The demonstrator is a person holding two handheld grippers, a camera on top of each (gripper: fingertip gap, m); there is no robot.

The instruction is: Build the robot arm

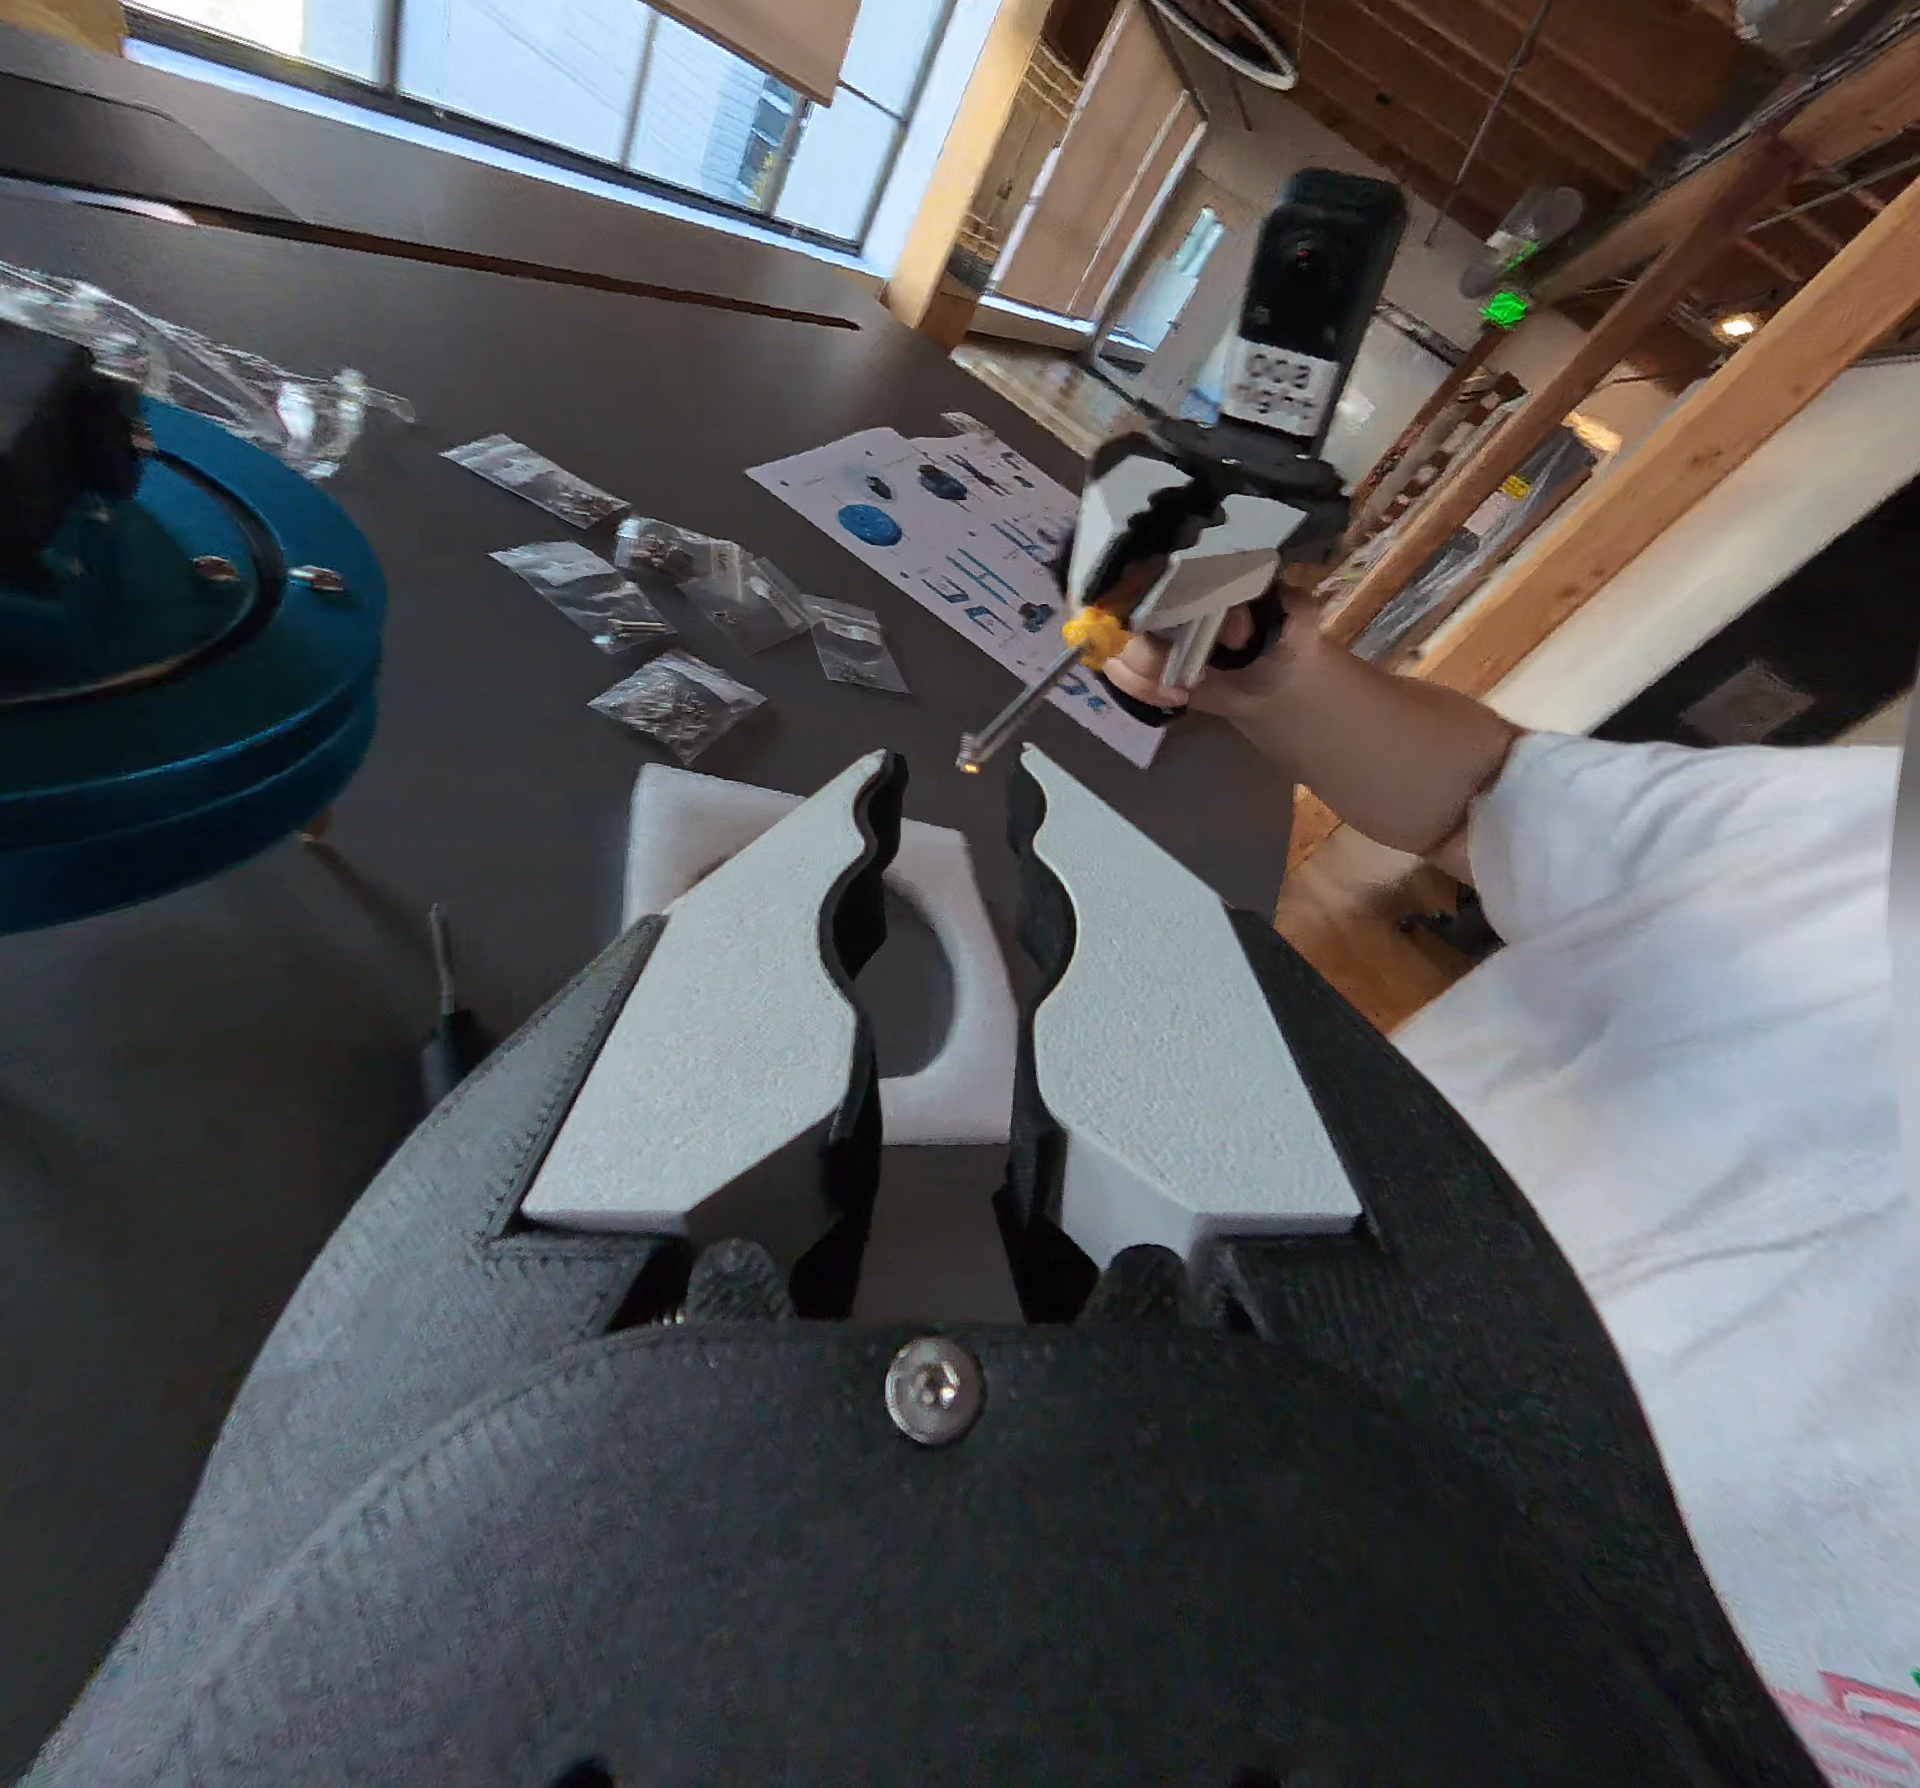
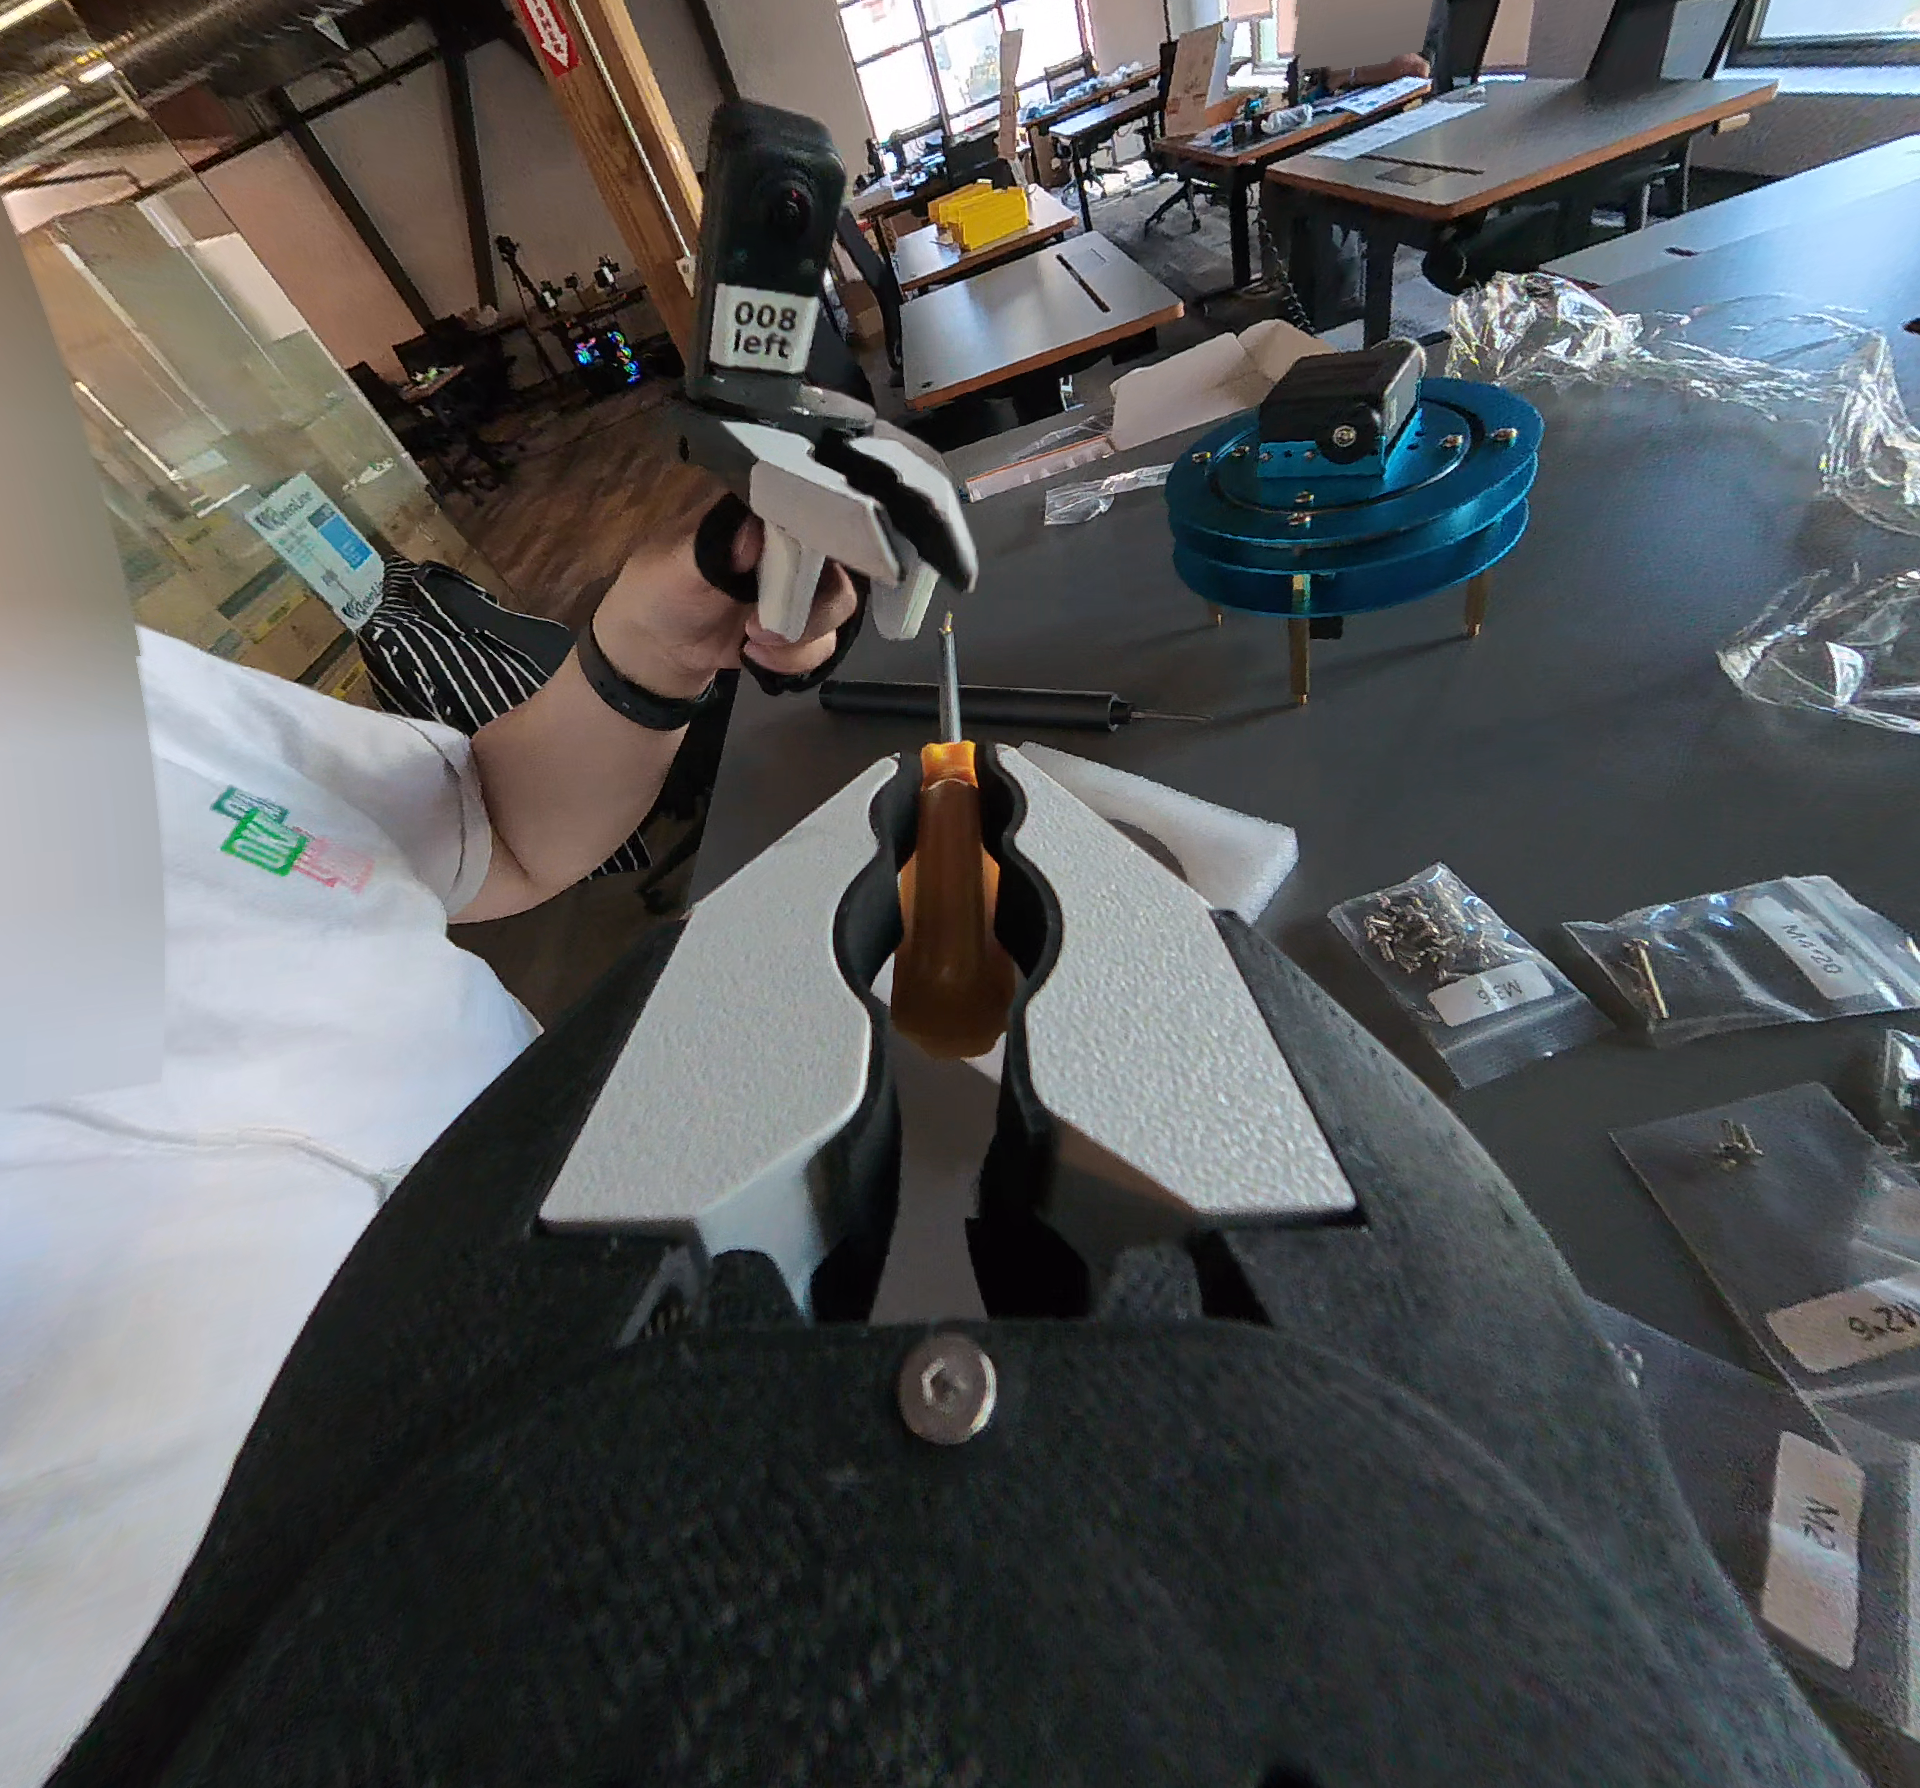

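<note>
The dark desk [image 2: 1558, 803] is carrying the whole spread. The blue round platform [image 2: 1351, 512] is standing on brass legs toward its far side, with a black block [image 2: 1340, 408] sitting on top and crumpled clear wrap [image 2: 1662, 356] lying beyond it. A printed sheet [image 1: 956, 533] is lying farther along the desk, and small clear bags of screws [image 2: 1455, 949] are lying scattered near the desk's near edge. A white foam block [image 2: 1174, 829] is resting right under both tools, beside a black rod-shaped tool [image 2: 987, 699].

The right gripper [image 2: 945, 762] is pinching the amber handle of a small screwdriver [image 2: 951, 907], the jaws pressed against it on both sides. The screwdriver's long axis is running straight out along the fingers, and its thin shaft is pointing at the left gripper [image 1: 956, 767].

The left gripper is hanging above the foam with its jaws spread and nothing between them. The screwdriver tip [image 1: 968, 759], apparently carrying a tiny screw, is sitting just beyond the gap between those jaws, slightly toward the right fingertip, near but not touching.
</note>
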